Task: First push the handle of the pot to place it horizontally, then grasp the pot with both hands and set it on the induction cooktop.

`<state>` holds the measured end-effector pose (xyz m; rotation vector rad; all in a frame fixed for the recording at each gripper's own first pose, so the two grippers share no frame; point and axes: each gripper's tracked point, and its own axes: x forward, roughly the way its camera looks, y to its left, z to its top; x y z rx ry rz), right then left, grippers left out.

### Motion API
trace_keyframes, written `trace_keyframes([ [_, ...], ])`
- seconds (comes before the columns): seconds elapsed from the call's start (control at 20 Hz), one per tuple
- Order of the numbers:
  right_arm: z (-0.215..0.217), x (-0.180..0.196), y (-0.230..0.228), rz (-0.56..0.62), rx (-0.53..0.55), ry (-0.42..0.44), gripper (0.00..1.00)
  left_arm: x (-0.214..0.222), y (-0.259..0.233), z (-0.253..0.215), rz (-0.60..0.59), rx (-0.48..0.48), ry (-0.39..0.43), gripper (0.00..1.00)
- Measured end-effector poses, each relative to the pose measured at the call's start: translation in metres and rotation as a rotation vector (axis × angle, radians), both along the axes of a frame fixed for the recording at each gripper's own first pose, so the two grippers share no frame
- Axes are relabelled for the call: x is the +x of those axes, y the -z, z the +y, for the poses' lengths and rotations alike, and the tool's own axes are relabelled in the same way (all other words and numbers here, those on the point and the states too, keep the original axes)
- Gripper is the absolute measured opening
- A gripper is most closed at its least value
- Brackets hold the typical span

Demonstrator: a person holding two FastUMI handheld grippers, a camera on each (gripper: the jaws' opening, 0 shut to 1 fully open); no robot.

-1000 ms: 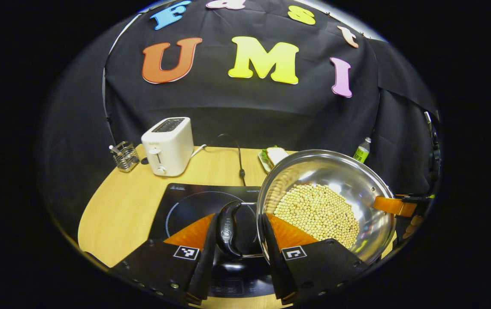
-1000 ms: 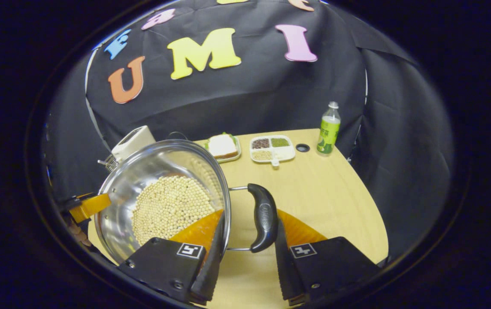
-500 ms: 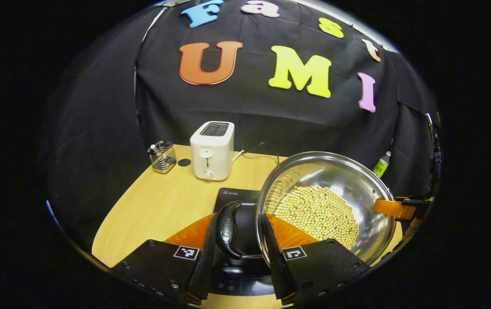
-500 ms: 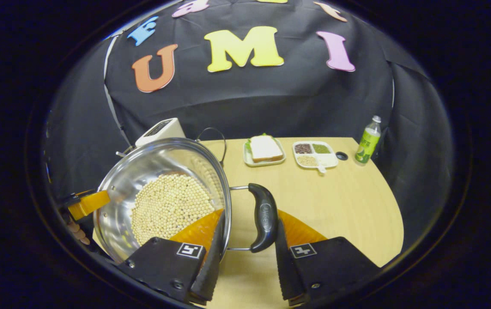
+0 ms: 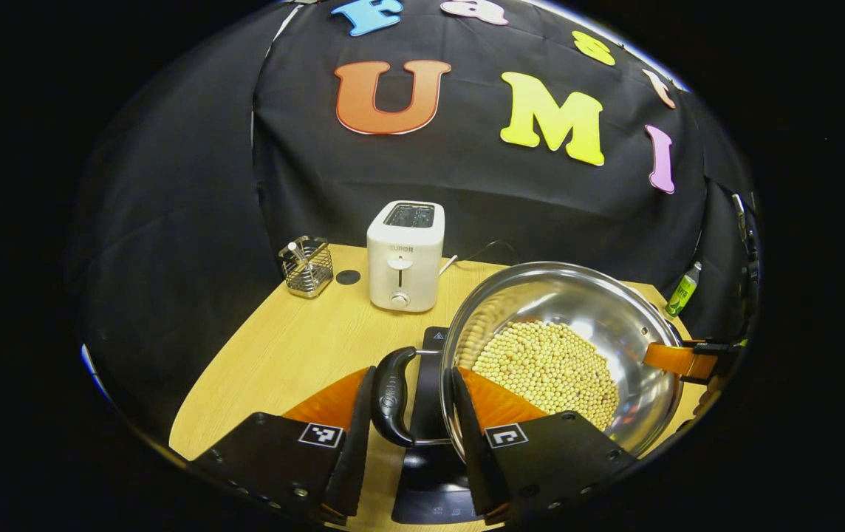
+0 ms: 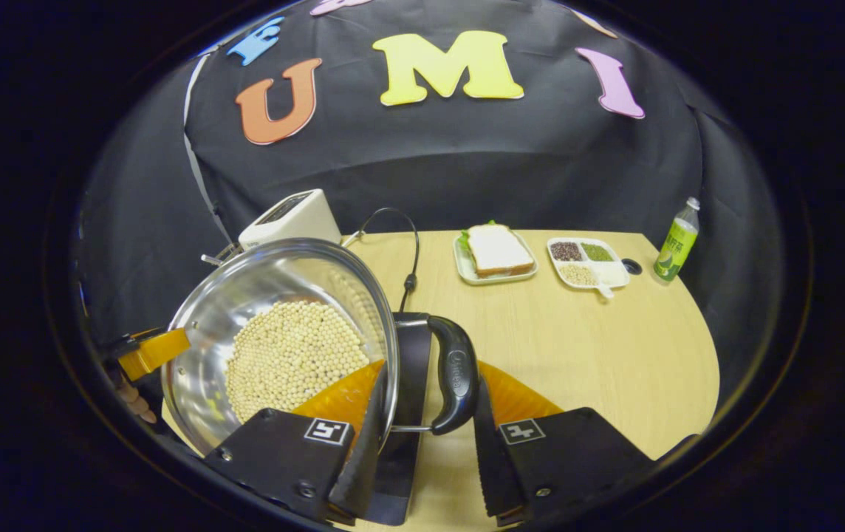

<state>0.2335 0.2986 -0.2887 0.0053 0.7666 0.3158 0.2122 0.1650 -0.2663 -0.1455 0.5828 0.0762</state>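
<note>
Now both claws, left claw point(image 5: 408, 414) and right claw point(image 6: 422, 414), clamped on pot point(image 5: 563, 347) handles.

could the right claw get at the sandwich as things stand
Probably not yet. The right claw is around the pot's handle, sharing the load with the left claw. The table between it and the sandwich is bare, so only the pot ties it up.

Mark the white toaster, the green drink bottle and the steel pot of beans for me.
white toaster point(image 5: 402, 260): left gripper view, front face.
green drink bottle point(image 6: 674, 244): right gripper view, on its label.
steel pot of beans point(image 6: 275, 278): right gripper view, bare inner wall above the beans.
</note>
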Motion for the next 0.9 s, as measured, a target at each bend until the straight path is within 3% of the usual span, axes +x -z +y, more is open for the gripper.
trace_keyframes([
  [0.6, 0.003, 0.009, 0.051, 0.031, 0.013, 0.044, 0.59, 0.019, 0.044, 0.005, 0.033, -0.018, 0.001, 0.55],
  [0.9, 0.003, 0.012, 0.048, 0.003, 0.023, 0.043, 0.59, 0.019, 0.043, 0.005, 0.008, -0.005, 0.007, 0.55],
])
